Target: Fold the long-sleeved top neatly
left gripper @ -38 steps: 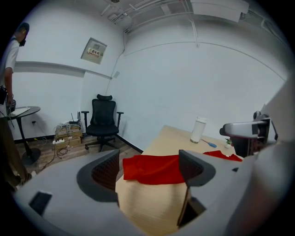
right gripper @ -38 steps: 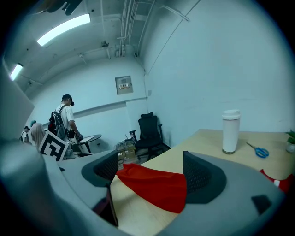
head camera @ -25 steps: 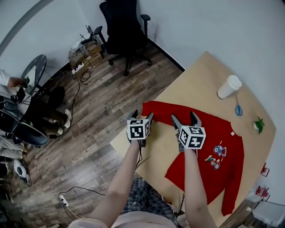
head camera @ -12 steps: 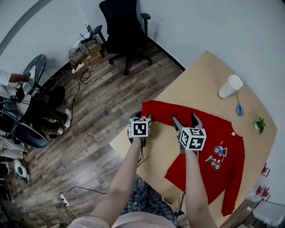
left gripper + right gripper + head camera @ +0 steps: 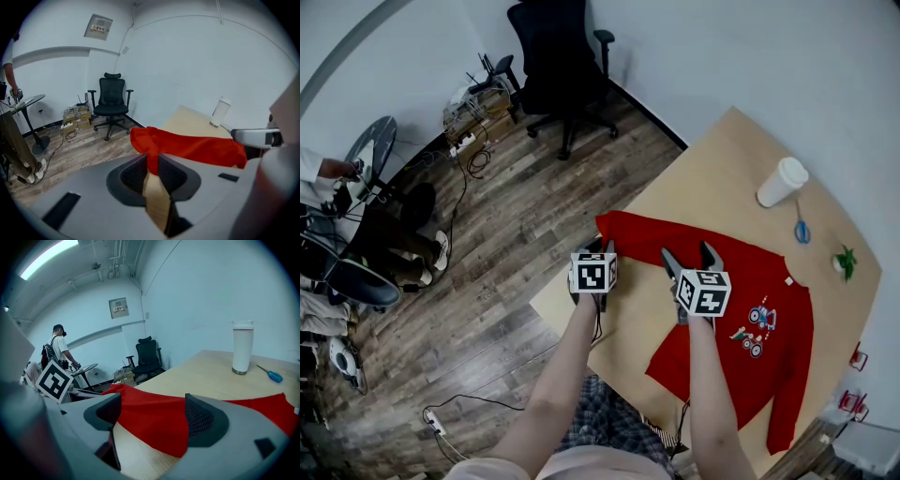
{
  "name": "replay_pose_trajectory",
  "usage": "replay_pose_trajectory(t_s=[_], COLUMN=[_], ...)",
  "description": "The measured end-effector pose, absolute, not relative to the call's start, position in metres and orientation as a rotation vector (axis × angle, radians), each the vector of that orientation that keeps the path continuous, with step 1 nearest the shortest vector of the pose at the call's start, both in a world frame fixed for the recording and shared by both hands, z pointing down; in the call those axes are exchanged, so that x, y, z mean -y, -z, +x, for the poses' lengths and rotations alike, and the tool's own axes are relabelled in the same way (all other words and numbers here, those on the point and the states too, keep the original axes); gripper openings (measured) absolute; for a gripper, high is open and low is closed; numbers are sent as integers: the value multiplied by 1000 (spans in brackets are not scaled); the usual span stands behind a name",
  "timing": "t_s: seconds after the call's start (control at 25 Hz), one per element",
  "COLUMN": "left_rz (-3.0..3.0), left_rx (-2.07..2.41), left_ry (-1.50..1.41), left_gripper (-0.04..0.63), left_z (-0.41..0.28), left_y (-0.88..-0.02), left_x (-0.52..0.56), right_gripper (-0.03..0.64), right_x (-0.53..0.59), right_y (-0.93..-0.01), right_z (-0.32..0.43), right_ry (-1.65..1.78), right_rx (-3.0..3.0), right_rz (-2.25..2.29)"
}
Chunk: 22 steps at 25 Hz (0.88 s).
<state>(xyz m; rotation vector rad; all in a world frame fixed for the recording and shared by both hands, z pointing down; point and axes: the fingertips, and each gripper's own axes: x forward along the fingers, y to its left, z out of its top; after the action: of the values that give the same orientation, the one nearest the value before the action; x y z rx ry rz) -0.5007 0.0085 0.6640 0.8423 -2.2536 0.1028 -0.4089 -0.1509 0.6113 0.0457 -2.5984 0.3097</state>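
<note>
Soft, light red top (image 5: 741,300), easy to crease
Left gripper (image 5: 151,161) just closed, pinching sleeve (image 5: 197,147) end; right gripper (image 5: 154,416) spread over sleeve, best pinched at its near edge

legible text: none | wall sign (image 5: 98,26): print too small to read | long-sleeved top (image 5: 741,277): picture print, no lettering made out

Beyond the red long-sleeved top (image 5: 750,281), the pale wooden tabletop (image 5: 712,178) lies bare up to a tall white lidded cup (image 5: 783,182) near the far edge. A small blue-handled screwdriver (image 5: 802,231) lies between cup and top, and a small green object (image 5: 845,261) sits near the top's collar. A black office chair (image 5: 558,66) stands well beyond the sleeve end.
</note>
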Motion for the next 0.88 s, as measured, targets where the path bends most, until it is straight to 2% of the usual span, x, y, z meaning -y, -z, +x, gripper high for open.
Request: replay_pose_trajectory(t_s=[0.44,0.88], left_rz=[928,1197], left_rx=[2344,2367], left_ry=[-1,32], left_gripper=[64,64], left_z=[-491,-447], left_y=[-604,-524], left_x=[6,83], right_gripper=[407,402], right_x=[174,236], right_y=[-591,-551], right_z=[-386,-311], right_ry=[-313,-372], right_rx=[2623,2665], right_rz=[146,444])
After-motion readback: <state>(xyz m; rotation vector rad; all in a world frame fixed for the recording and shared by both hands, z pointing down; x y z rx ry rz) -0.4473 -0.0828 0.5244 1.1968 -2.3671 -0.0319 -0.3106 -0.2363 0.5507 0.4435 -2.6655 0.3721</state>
